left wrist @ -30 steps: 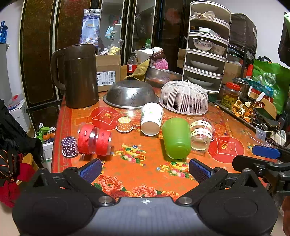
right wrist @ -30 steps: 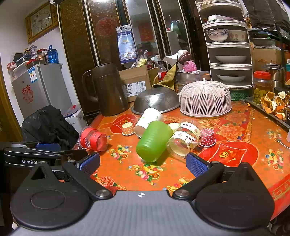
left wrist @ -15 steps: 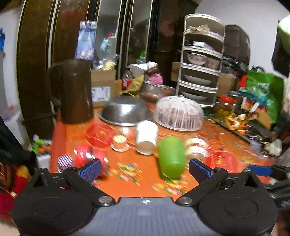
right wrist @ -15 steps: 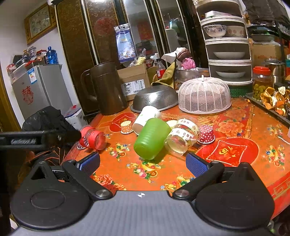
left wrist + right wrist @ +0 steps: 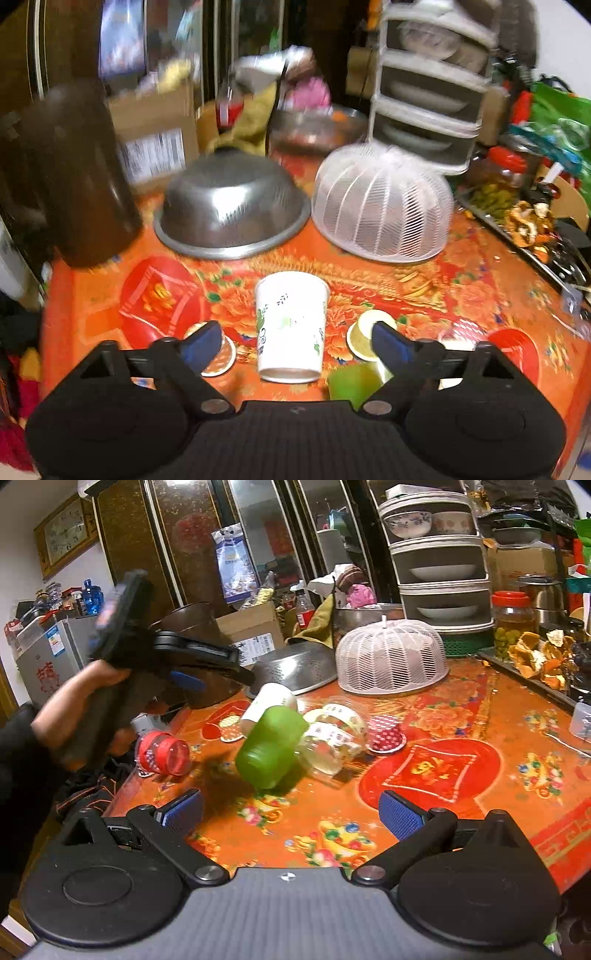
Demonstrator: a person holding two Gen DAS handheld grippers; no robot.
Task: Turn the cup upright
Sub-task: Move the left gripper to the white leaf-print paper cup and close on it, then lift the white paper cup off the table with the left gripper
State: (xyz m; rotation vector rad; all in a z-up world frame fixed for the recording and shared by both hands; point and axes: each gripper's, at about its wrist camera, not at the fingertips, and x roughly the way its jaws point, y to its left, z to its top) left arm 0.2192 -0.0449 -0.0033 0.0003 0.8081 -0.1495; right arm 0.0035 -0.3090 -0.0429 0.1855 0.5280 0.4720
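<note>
Left gripper (image 5: pixel 291 341) has swung in over the tabletop (image 5: pixel 480 295) from the near edge — white cup (image 5: pixel 290 325) now sits centred between its jaws, which stand wide apart, touching nothing. Likely the approach to a grasp. Cup lies on its side beside the green cup (image 5: pixel 269 746), long axis running away from the left camera, narrow closed base nearest, mouth toward the steel bowl (image 5: pixel 231 206). Right gripper (image 5: pixel 291 814) hangs back — jaws apart, empty.

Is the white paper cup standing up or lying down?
Lying down: the white paper cup rests on its side on the table, open mouth facing the left gripper.
</note>
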